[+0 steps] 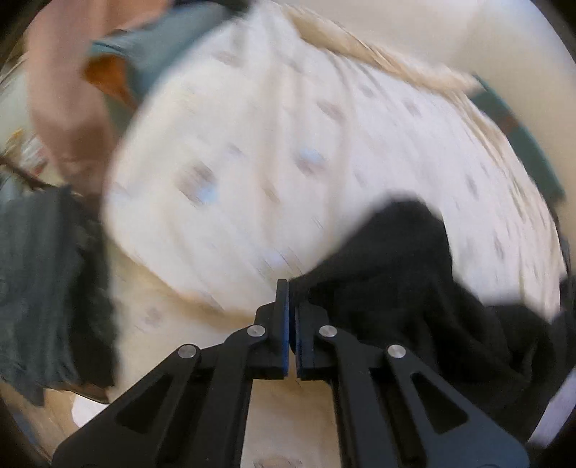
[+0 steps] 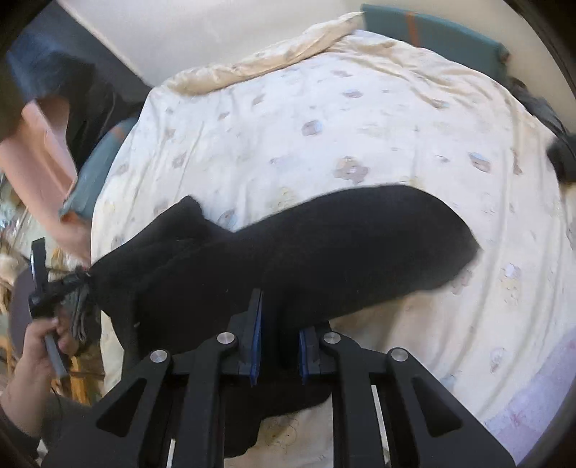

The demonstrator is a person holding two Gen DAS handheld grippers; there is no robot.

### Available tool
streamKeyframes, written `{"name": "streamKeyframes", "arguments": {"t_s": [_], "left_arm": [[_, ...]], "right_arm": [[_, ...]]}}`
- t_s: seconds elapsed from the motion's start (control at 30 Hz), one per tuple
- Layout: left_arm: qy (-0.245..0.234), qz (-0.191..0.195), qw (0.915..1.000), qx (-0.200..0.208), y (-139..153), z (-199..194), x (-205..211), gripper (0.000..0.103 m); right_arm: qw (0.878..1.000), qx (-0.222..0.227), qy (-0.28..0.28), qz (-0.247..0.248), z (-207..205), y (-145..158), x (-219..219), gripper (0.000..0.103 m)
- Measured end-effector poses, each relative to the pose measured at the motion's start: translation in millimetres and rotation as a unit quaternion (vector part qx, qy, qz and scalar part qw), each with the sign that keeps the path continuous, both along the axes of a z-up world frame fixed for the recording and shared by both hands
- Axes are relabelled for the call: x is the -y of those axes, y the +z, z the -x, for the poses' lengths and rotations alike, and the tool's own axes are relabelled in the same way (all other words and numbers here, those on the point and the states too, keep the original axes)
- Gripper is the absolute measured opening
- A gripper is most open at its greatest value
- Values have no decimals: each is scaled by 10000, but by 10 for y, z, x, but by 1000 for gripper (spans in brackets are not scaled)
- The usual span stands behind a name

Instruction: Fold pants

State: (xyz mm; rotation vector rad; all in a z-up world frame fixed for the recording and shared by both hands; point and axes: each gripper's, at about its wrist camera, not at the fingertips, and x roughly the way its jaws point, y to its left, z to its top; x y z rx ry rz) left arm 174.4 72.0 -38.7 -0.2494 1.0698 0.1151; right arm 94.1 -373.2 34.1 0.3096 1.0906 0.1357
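Black pants (image 2: pixel 342 244) lie across a cream patterned duvet (image 2: pixel 324 126), partly lifted off it on the near side. My right gripper (image 2: pixel 280 313) is shut on a thick fold of the pants, and black cloth fills the gap between its blue pads. At the left of that view a hand (image 2: pixel 32 345) holds my left gripper (image 2: pixel 77 279), with a corner of the pants drawn taut to its tips. In the blurred left wrist view, the left gripper (image 1: pixel 291 298) has its fingers pressed together and the pants (image 1: pixel 396 273) trail off to the right from its tips.
A teal cushion (image 2: pixel 432 32) lies at the bed's far end and another (image 2: pixel 97 172) at its left side. Dark clothing (image 2: pixel 561 158) sits at the right edge. A dark grey garment (image 1: pixel 46 288) hangs at the left. A lilac sheet (image 2: pixel 532 396) shows at the lower right.
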Motion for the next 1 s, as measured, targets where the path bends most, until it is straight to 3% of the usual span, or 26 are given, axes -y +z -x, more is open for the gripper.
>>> {"name": "streamKeyframes", "arguments": {"t_s": [0.07, 0.13, 0.2, 0.27, 0.4, 0.57, 0.7, 0.77, 0.8, 0.87, 0.93, 1.0], "left_arm": [[274, -317, 9987, 282, 305, -170, -225, 0], [375, -755, 9957, 378, 453, -305, -341, 0], [367, -1165, 9919, 358, 469, -398, -392, 0], [333, -1339, 9901, 273, 367, -412, -431, 0], [212, -1275, 9916, 34, 95, -281, -516, 1], [197, -1139, 9933, -48, -60, -6, -569, 3], [165, -890, 9959, -66, -64, 136, -577, 4], [40, -734, 9972, -121, -54, 239, -540, 6], [-33, -677, 9976, -155, -52, 294, -515, 11], [-145, -642, 9978, -94, -22, 423, -458, 48], [-213, -639, 9977, 110, 51, 582, -413, 71], [-267, -573, 9977, 237, 89, 705, -374, 75]], "right_arm": [[9990, -96, 249, -356, 62, 46, -62, 16], [9948, -288, 732, -640, 207, 16, -417, 16], [9865, -564, 1201, -960, 381, -115, -784, 16], [9759, -867, 1615, -1181, 563, -304, -1179, 17], [9485, -1615, 2335, -1406, 974, -798, -1920, 17], [9282, -2458, 2558, -1126, 1381, -1366, -2252, 24], [9086, -3205, 2572, -743, 1575, -1661, -2304, 47], [9102, -3067, 2692, -706, 1597, -1543, -2288, 58], [9115, -2948, 2789, -668, 1605, -1428, -2271, 65], [9115, -2820, 2898, -747, 1607, -1223, -2203, 73], [9154, -2586, 2971, -830, 1562, -948, -2080, 73], [9257, -2244, 2904, -914, 1476, -608, -1933, 73]]}}
